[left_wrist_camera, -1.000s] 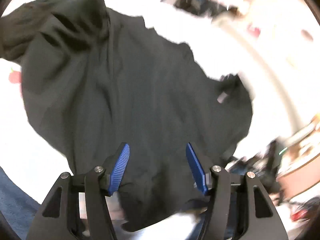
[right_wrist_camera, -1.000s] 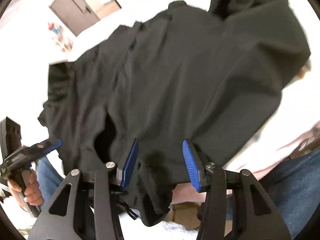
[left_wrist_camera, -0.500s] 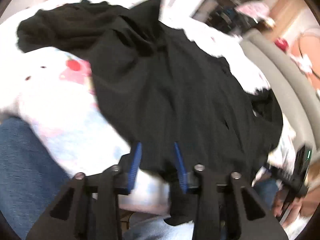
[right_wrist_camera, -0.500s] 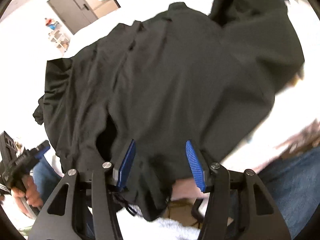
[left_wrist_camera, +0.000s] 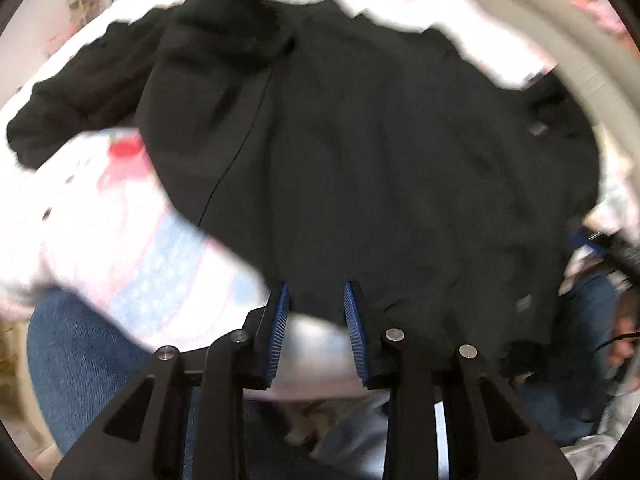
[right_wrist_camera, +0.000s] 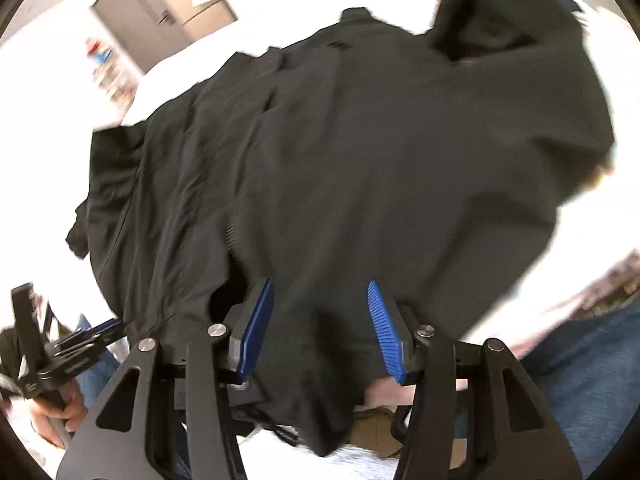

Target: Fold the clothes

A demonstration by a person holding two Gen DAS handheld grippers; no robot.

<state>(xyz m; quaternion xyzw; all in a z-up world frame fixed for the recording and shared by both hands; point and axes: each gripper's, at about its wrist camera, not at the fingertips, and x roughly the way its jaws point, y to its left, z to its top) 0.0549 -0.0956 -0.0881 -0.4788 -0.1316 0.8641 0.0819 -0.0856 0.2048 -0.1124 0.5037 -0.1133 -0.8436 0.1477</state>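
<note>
On the bed (left_wrist_camera: 120, 240) a black garment (left_wrist_camera: 380, 160) lies spread. Both grippers, left (left_wrist_camera: 314, 300) and right (right_wrist_camera: 320, 304), have fingers apart at its near hem, gripping nothing; the cloth seems being flattened, so a fold needs both pinching.

Black garment covers most of the bed; open room only at its edges

The black garment (left_wrist_camera: 380, 152) spreads across the bed (left_wrist_camera: 100, 208), leaving bare patterned sheet on the left side. The left gripper (left_wrist_camera: 314, 308) has fabric at its fingertips; the right gripper (right_wrist_camera: 318, 320) has cloth bunched between its parted fingers. Jeans-clad legs (left_wrist_camera: 76, 356) crowd the near edge.
</note>
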